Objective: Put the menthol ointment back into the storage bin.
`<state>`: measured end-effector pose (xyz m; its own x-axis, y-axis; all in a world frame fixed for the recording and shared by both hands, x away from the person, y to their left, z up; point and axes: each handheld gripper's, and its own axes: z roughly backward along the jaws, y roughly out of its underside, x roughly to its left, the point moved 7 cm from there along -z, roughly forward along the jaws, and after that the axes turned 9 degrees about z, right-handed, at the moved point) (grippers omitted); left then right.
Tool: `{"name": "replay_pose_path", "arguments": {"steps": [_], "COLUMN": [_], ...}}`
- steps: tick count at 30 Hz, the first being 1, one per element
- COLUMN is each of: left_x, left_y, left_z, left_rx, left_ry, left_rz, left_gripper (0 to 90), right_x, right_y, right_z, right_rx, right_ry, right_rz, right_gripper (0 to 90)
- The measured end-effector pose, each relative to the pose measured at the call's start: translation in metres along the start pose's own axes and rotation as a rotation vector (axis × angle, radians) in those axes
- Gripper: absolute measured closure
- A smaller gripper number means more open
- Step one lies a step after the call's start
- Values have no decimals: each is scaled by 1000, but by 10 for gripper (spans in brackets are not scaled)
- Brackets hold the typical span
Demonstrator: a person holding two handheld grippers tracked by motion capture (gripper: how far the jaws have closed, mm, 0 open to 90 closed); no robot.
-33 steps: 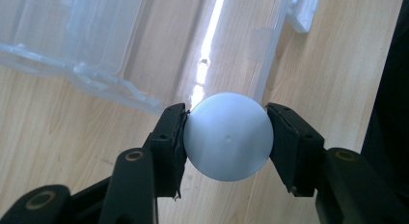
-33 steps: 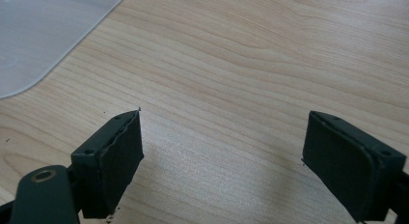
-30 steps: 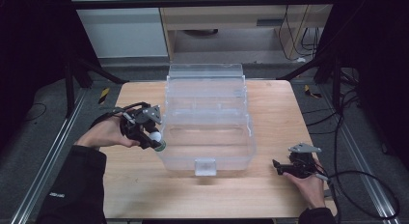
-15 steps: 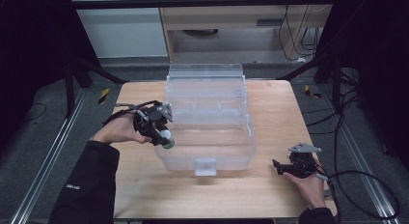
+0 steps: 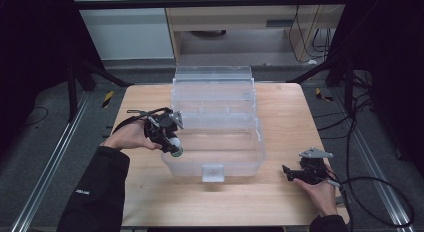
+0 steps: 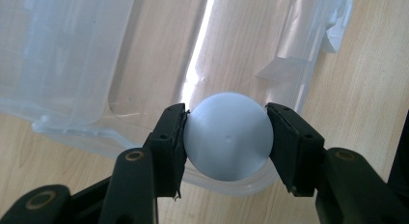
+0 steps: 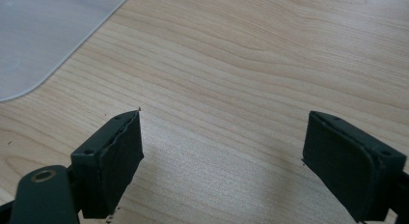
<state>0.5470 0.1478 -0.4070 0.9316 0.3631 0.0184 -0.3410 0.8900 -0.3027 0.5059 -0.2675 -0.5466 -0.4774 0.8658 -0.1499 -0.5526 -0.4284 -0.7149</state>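
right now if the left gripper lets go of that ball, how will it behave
The ball is round and smooth, so it would likely roll. Held over the clear box's edge, it could drop either side. It looks light and probably rigid.

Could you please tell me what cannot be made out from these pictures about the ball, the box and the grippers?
- Ball: its sides are covered by the left gripper's pads in the left gripper view; too small for detail in the high view.
- Clear box: cut off by the frame in both gripper views.
- Right gripper: its body is cut off at the bottom edge.
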Motion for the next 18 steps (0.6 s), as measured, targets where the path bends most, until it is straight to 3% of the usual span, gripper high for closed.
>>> {"name": "replay_pose_path", "arguments": {"steps": [9,18], "left_x": [1,2], "left_y": [5,9], "left_z": [-16,-30], "left_rx": [20,52], "left_ry": [17,7], "left_rz": [11,13], "left_gripper": [503,503], "right_x": [0,1], "right_y": [0,1], "right_z": [-1,-1], "right_rx": [1,4], "right_ry": [1,-3], "right_rz": [10,5], "right_gripper": [142,142]}}
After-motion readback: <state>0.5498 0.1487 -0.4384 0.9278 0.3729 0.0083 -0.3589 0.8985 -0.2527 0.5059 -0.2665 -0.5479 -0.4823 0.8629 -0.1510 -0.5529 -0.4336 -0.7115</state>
